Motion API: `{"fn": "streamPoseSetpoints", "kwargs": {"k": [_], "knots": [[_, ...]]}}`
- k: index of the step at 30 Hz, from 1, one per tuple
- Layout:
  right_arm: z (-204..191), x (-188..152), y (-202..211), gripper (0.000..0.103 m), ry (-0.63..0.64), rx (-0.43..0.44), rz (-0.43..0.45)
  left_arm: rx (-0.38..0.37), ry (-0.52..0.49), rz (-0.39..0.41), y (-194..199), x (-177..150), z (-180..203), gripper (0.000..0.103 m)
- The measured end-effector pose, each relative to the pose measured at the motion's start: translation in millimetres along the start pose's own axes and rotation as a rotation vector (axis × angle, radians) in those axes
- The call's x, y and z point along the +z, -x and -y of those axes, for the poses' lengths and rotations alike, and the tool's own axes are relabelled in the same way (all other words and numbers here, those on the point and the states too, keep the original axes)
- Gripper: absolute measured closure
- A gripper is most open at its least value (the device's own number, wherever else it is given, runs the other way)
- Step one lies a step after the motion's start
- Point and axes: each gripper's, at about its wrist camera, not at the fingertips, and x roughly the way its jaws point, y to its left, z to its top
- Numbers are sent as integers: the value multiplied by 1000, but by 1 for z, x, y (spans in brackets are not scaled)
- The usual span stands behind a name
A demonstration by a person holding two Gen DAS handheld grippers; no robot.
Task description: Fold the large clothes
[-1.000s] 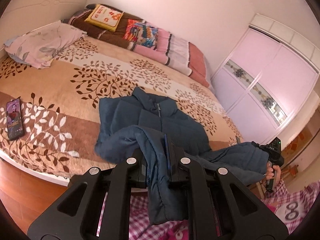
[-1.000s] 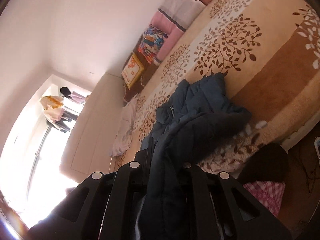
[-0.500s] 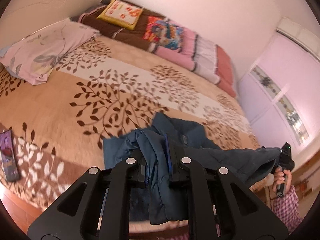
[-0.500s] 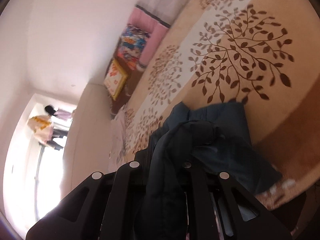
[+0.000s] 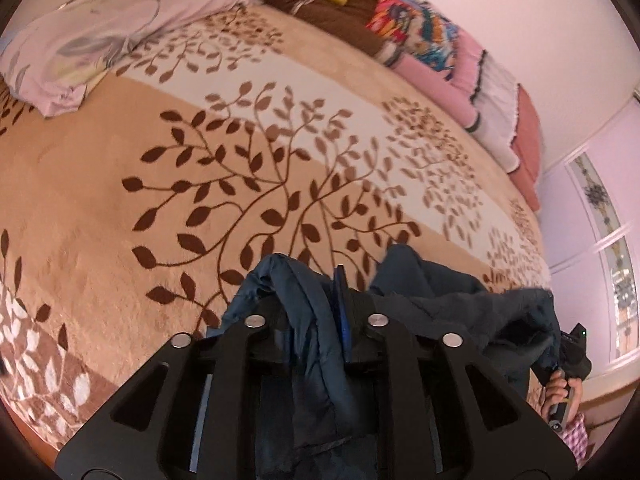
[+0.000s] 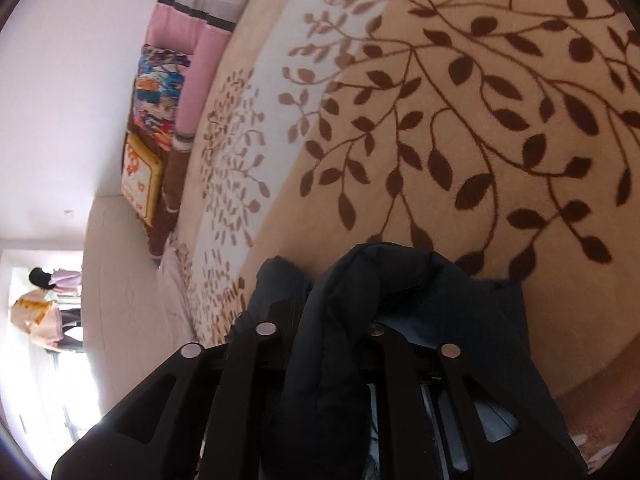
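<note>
A dark blue padded jacket [image 5: 440,300] lies bunched on the leaf-patterned bed blanket [image 5: 160,200], near its front edge. My left gripper [image 5: 316,300] points down at the bed. A thick fold of the jacket still fills the gap between its jaws, which are opening. At the far right of the left wrist view a hand holds my right gripper [image 5: 568,356] at the jacket's other end. In the right wrist view the right gripper [image 6: 332,304] has a puffy fold of the jacket [image 6: 380,272] between its jaws, which are opening too. The blanket [image 6: 480,80] is close below.
A pale floral pillow [image 5: 100,24] lies at the back left. Cushions [image 5: 416,36] and folded pink quilts [image 5: 492,80] line the far wall. A pink wardrobe [image 5: 600,208] stands to the right. Clothes [image 6: 36,312] hang by a bright window.
Both grippers have carried the jacket's edge forward over the bed and down toward the blanket, bunching the jacket. The phone has left the view. Both pairs of jaws stand slightly wider.
</note>
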Motion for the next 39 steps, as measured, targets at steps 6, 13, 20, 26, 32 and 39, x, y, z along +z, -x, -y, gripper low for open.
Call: {"fn": "streamPoseSetpoints", "kwargs": {"k": [6,13,20,26,32,39], "knots": [[-8,3,3,27,25,123,25,-37,44,-26,-9,1,0,59],[-21,-6,9,26,97,90,38,-38,-31,13,7,-4,20,45],[-29,-11,29,17,140,162,90,-133,31,88,31,-3,17,26],[-50,-20,56,15,290,76,207,-24,-154,246,60,-7,39,21],[-52,-26,30,96,423,-156,173,124,-354,106,23,-16,58,102],[-46,-34,-13,99,546,-327,112,205,-434,18,-27,-30,65,102]]}}
